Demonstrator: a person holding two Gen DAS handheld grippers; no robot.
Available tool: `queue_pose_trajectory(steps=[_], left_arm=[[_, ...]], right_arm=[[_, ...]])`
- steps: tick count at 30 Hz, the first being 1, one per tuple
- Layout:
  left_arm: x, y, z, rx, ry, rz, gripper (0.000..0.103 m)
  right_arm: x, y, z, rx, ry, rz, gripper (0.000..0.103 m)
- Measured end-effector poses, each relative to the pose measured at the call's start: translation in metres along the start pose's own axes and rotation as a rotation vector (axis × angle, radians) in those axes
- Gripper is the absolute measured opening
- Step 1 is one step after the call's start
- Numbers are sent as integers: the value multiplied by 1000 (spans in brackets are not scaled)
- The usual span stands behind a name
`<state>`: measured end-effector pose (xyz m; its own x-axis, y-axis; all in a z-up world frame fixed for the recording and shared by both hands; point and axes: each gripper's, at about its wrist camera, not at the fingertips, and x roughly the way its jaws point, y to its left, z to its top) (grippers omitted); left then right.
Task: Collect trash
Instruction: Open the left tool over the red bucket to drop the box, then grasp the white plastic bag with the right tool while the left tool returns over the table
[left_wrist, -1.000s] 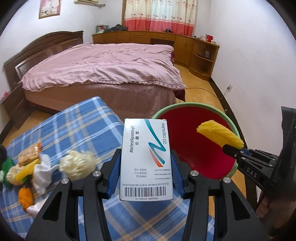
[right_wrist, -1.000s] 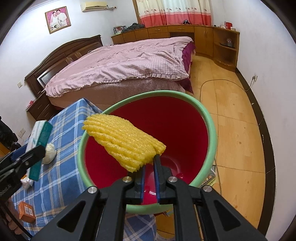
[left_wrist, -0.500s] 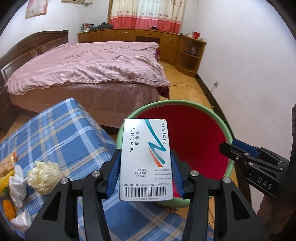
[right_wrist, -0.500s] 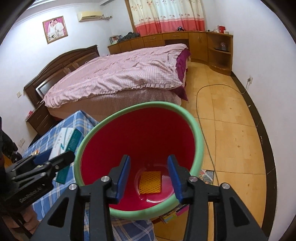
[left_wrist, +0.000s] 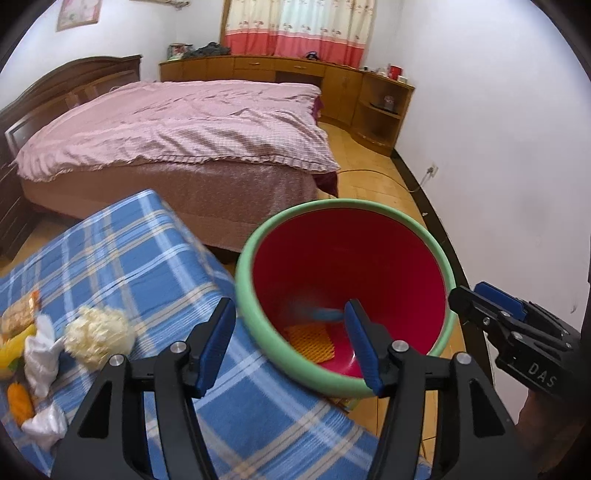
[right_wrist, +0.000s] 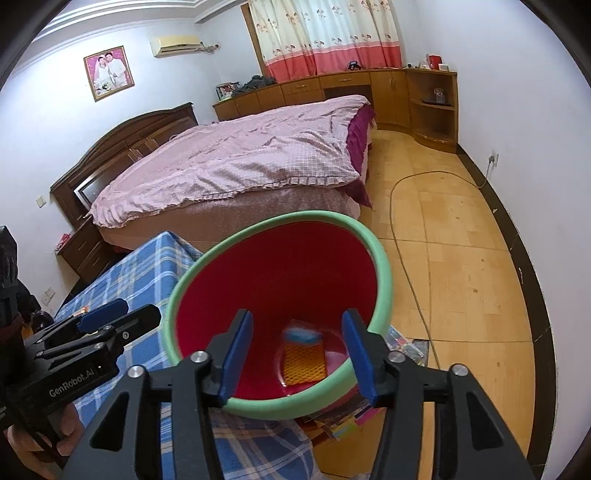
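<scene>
A red bin with a green rim (left_wrist: 258, 325) (right_wrist: 384, 280) stands on the floor beside the table. A yellow foam net (left_wrist: 312, 341) (right_wrist: 304, 360) lies on its bottom. The medicine box (left_wrist: 317, 314) (right_wrist: 301, 334) is a blurred blue-white shape just above the net inside the bin. My left gripper (left_wrist: 288, 343) is open and empty over the bin's near rim. My right gripper (right_wrist: 297, 350) is open and empty, also above the bin; it shows at the right of the left wrist view (left_wrist: 480, 306).
A blue plaid tablecloth (left_wrist: 122, 266) covers the table. Trash lies at its left: a cream crumpled ball (left_wrist: 98, 334), white tissues (left_wrist: 42, 354), orange and yellow bits (left_wrist: 18, 397). A pink bed (left_wrist: 177, 129) stands behind. Papers lie on the floor by the bin (right_wrist: 343, 413).
My left gripper opened and let go of the medicine box, which is dropping into the bin. Earlier, my right gripper released the yellow foam net into the bin and stayed open.
</scene>
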<state>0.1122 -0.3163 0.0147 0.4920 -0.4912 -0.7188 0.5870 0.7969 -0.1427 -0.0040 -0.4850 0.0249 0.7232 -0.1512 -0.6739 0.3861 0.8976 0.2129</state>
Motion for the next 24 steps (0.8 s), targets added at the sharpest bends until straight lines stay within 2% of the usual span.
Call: queue_pose_trajectory(steps=[7,24], left_arm=[[-37,29,-14,-80,-11,55,61],[-130,108,-59,-220,-66,266,61]], right_arm=[[-18,22,-7,-19,-18,35,71],[-43,79,-33,-58,2,149,81]])
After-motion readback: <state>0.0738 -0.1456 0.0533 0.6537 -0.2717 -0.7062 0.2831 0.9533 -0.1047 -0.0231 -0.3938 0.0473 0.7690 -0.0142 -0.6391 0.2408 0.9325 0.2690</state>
